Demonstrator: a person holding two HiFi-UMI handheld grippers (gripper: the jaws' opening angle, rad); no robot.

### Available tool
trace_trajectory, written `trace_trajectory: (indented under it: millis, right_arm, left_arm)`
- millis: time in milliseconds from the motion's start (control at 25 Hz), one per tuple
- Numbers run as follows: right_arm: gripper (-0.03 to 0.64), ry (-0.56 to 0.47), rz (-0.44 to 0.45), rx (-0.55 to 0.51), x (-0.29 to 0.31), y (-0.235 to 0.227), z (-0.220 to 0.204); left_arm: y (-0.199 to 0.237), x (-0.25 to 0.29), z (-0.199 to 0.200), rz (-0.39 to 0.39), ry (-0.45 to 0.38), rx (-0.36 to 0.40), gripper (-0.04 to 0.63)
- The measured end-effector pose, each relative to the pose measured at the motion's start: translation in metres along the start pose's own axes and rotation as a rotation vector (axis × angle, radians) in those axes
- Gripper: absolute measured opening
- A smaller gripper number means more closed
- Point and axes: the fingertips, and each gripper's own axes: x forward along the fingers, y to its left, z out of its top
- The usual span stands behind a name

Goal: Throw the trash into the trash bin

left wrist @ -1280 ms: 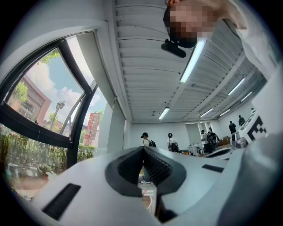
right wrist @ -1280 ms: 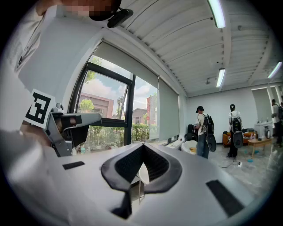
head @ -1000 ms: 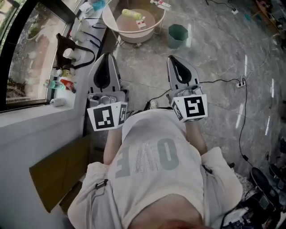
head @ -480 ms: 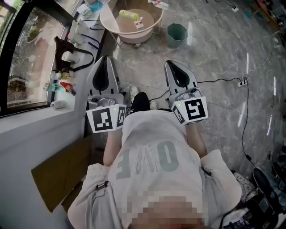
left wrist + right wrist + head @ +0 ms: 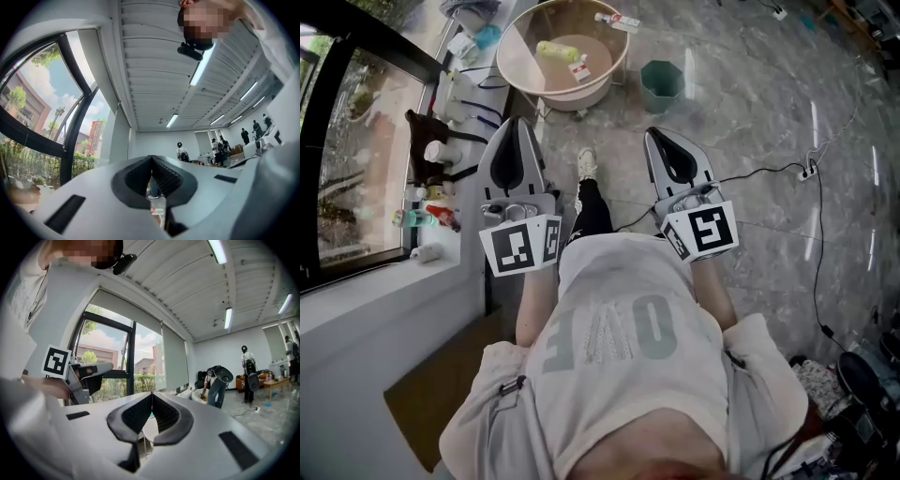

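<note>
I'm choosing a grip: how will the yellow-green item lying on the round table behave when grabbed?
The yellow-green item looks elongated and rounded, lying on its side on the round table, so a nudge may roll it. It seems small beside the table, so it is probably light. Its stiffness cannot be told.

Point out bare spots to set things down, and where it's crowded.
Bare: the floor between the bin and the cable; also the left half of the table. Crowded: the sill by the window, packed with bottles and a bag.

grey marble floor [image 5: 750, 122], tall window [image 5: 356, 178] at left, ceiling strip lights [image 5: 202, 65]
</note>
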Motion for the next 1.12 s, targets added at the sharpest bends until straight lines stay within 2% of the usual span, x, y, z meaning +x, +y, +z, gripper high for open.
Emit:
trace_trajectory:
  millis: [120, 320, 560, 760, 960, 1120]
  right_arm:
    - [0.014, -0.002, -0.04, -0.017, 0.024, -0.024, 0.003]
    - [0.014, -0.01, -0.059, -0.025, 0.079, -0.055, 0.012]
    - [0.015, 0.03, -0.048, -0.015, 0.17, -0.07, 0.013]
    - [0.015, 0.052, -0.029, -0.028, 0.259, -0.078, 0.015]
    - [0.015, 0.103, 0.015, -0.06, 0.335, -0.074, 0.004]
    - [0.015, 0.142, 0.011, -0.056, 0.374, -0.078, -0.006]
  left_arm:
    - [0.009, 0.04, -0.006, -0.023, -0.021, -0.008, 0.012]
    - [0.026, 0.099, -0.017, -0.06, -0.027, -0.007, 0.012]
    - [0.076, 0.174, -0.035, -0.069, -0.005, -0.02, 0.012]
    - [0.129, 0.229, -0.054, -0.049, -0.006, -0.097, 0.012]
    - [0.176, 0.271, -0.092, -0.032, 0.031, -0.041, 0.012]
    - [0.199, 0.302, -0.117, -0.022, 0.057, -0.054, 0.012]
